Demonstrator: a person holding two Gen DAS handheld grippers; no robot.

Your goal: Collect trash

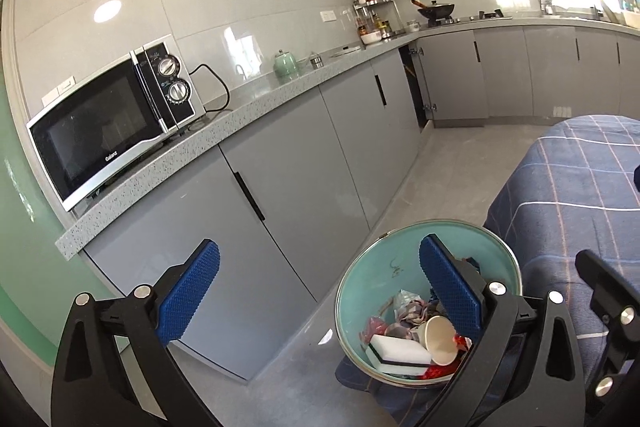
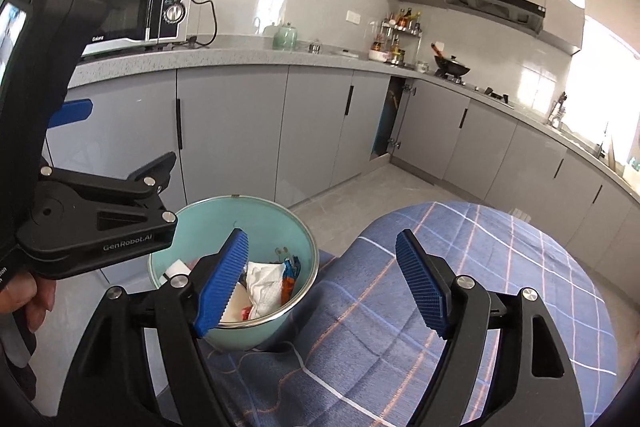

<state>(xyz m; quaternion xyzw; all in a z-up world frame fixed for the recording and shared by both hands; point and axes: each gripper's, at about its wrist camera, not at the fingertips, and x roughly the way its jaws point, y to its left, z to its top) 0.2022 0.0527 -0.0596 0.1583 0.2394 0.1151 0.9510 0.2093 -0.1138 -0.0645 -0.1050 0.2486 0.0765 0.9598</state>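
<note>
A teal bin (image 1: 372, 275) with a metal rim stands at the edge of a table under a blue plaid cloth (image 1: 568, 195). It holds a white sponge (image 1: 400, 351), a paper cup (image 1: 440, 343), crumpled paper and wrappers. My left gripper (image 1: 320, 291) is open and empty, its right finger above the bin. In the right wrist view the bin (image 2: 224, 227) holds a crumpled white paper (image 2: 264, 287). My right gripper (image 2: 322, 281) is open and empty, above the bin's right edge and the cloth (image 2: 480, 267). The left gripper (image 2: 96, 207) shows at the left.
A grey counter (image 1: 248, 107) with grey cabinets runs along the wall, with a microwave (image 1: 108, 123), a green kettle (image 1: 286, 63), a spice rack (image 1: 374, 15) and a wok on the stove (image 1: 436, 11). One corner cabinet door (image 1: 412, 87) stands ajar. Grey floor (image 1: 440, 167) lies between.
</note>
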